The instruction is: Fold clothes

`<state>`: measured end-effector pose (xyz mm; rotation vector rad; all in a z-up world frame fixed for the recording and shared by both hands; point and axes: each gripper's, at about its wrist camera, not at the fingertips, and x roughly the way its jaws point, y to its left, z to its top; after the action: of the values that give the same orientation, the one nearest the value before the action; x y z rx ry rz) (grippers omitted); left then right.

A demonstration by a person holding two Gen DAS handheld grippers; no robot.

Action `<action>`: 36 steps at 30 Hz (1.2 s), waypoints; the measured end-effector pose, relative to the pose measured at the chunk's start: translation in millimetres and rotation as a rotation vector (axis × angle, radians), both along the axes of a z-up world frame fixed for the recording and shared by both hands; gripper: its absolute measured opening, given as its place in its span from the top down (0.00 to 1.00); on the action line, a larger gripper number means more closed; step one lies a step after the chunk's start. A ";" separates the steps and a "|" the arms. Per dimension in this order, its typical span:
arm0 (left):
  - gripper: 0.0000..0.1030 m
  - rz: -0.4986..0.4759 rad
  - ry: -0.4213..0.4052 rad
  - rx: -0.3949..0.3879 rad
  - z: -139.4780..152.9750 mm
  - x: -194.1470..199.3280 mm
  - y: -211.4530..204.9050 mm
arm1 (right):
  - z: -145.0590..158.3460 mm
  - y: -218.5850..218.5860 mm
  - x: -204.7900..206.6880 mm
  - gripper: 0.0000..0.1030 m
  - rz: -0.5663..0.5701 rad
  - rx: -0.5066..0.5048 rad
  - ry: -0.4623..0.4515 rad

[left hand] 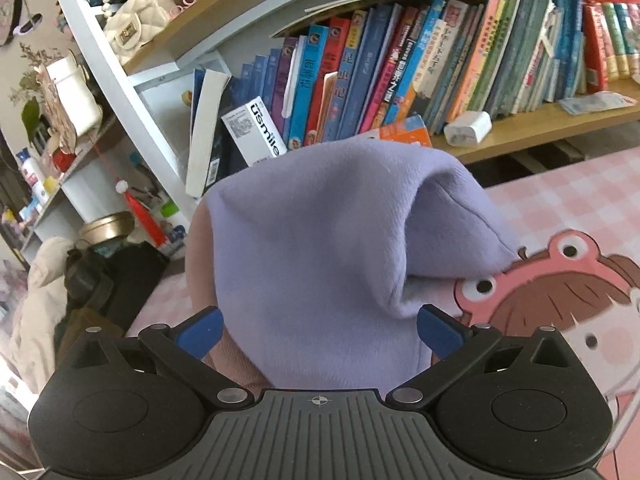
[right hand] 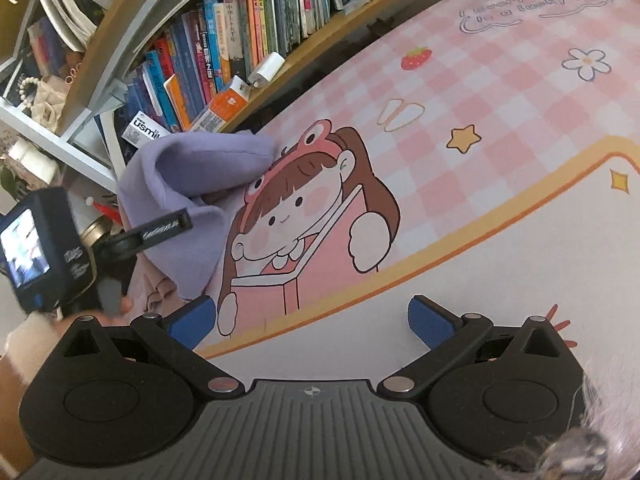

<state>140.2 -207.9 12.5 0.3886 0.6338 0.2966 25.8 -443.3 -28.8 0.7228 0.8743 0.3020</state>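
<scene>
A lilac fleece garment (left hand: 320, 248) with a pale pink part (left hand: 200, 264) lies bunched in a mound on the pink checked cartoon mat (left hand: 568, 208). My left gripper (left hand: 320, 334) is open, its blue pads on either side of the near part of the cloth. In the right wrist view the same garment (right hand: 192, 200) sits at the mat's far left edge by the bookshelf. My right gripper (right hand: 312, 322) is open and empty over the white part of the mat (right hand: 520, 92), to the right of the garment. The left hand-held device (right hand: 36, 248) shows beside the garment.
A bookshelf with several upright books (left hand: 400, 68) runs along the far edge of the mat, with a white charger (left hand: 468, 128) and a usmile box (left hand: 260, 128) on it. Side shelves with a cream bag (left hand: 132, 24) and bottles stand at left.
</scene>
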 end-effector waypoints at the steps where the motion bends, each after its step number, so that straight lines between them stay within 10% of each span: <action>1: 0.00 -0.001 -0.002 -0.003 -0.4 2.7 -0.9 | -0.8 -0.5 0.5 0.00 0.007 0.013 0.001; 11: 0.08 0.009 -0.033 0.050 -11.1 20.5 -11.0 | -1.1 -7.9 1.9 0.00 0.037 0.050 0.016; 14: 0.33 0.048 -0.059 0.089 -11.5 24.2 -6.4 | 3.9 -8.3 0.0 0.00 0.023 0.022 -0.015; 16: 0.73 0.039 -0.051 0.075 -10.4 22.3 -1.3 | 9.4 -6.7 -0.8 0.00 0.011 -0.019 -0.052; 19: 0.93 -0.023 -0.071 0.052 -3.9 5.8 3.7 | 17.1 -4.7 1.5 0.00 0.033 -0.006 -0.114; 36: 0.95 -0.250 -0.172 0.074 54.7 -154.7 -16.6 | 0.0 37.6 44.2 0.02 0.143 0.695 0.170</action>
<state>-14.5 -224.5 67.2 0.5023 0.4011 0.1134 70.0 -405.7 -28.8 1.3454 0.9892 0.6977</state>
